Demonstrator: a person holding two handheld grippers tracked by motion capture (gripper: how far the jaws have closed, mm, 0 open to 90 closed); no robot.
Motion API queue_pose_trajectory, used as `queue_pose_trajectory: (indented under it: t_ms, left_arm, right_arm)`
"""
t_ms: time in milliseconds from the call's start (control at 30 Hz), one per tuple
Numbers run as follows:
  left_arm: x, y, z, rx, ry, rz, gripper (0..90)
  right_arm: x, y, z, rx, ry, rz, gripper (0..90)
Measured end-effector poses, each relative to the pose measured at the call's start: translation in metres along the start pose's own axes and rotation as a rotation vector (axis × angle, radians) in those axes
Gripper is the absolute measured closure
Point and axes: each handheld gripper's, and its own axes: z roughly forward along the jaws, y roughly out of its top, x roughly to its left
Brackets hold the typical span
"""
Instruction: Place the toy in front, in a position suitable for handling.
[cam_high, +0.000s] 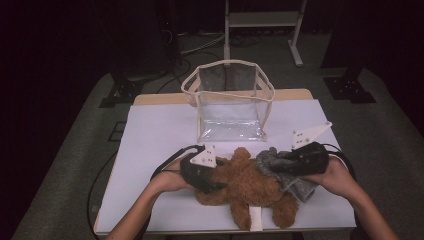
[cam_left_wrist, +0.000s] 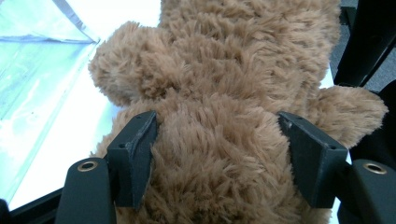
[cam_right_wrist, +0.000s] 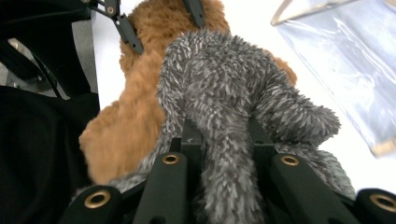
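Observation:
A brown teddy bear (cam_high: 250, 186) lies near the front edge of the white table (cam_high: 155, 135). From the left, my left gripper (cam_high: 219, 183) has its jaws on either side of the bear's body. In the left gripper view both pads (cam_left_wrist: 135, 154) press into the fur of the bear (cam_left_wrist: 219, 70). My right gripper (cam_high: 280, 165) comes in from the right and is shut on a grey plush toy (cam_high: 268, 161) that rests against the bear's right side. In the right gripper view the grey toy (cam_right_wrist: 219, 84) bulges out of the shut jaws, with the bear (cam_right_wrist: 140, 107) and the left gripper (cam_right_wrist: 161, 18) behind it.
A clear plastic bag with a beige rim (cam_high: 230, 100) stands open at the back middle of the table, just behind the toys. Dark stands and cables are on the floor beyond the table. A white strip hangs over the table's front edge below the bear.

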Motion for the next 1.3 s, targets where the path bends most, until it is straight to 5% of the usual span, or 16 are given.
queue_pose_trajectory:
  t_ms: [300, 500, 600, 1100, 1300]
  left_arm:
    - [0.0, 0.003, -0.005, 0.039, 0.022, -0.001, 30.1]
    - [-0.007, 0.015, -0.001, 0.04, 0.014, 0.057, 27.1]
    - [-0.008, 0.015, 0.007, 0.086, 0.025, 0.076, 27.4]
    - [0.007, 0.01, 0.009, 0.081, 0.045, -0.004, 29.4]
    - [0.012, 0.012, 0.013, 0.081, 0.052, -0.022, 29.1]
  right_arm:
    - [-0.001, -0.012, 0.001, -0.041, 0.008, 0.027, 73.9]
    - [-0.008, 0.001, 0.018, -0.055, 0.03, 0.02, 73.9]
    - [-0.009, 0.004, 0.021, -0.054, 0.025, 0.013, 73.9]
    - [-0.008, -0.054, -0.002, -0.115, 0.007, 0.139, 73.8]
    - [-0.003, -0.031, -0.008, -0.132, 0.007, 0.077, 73.8]
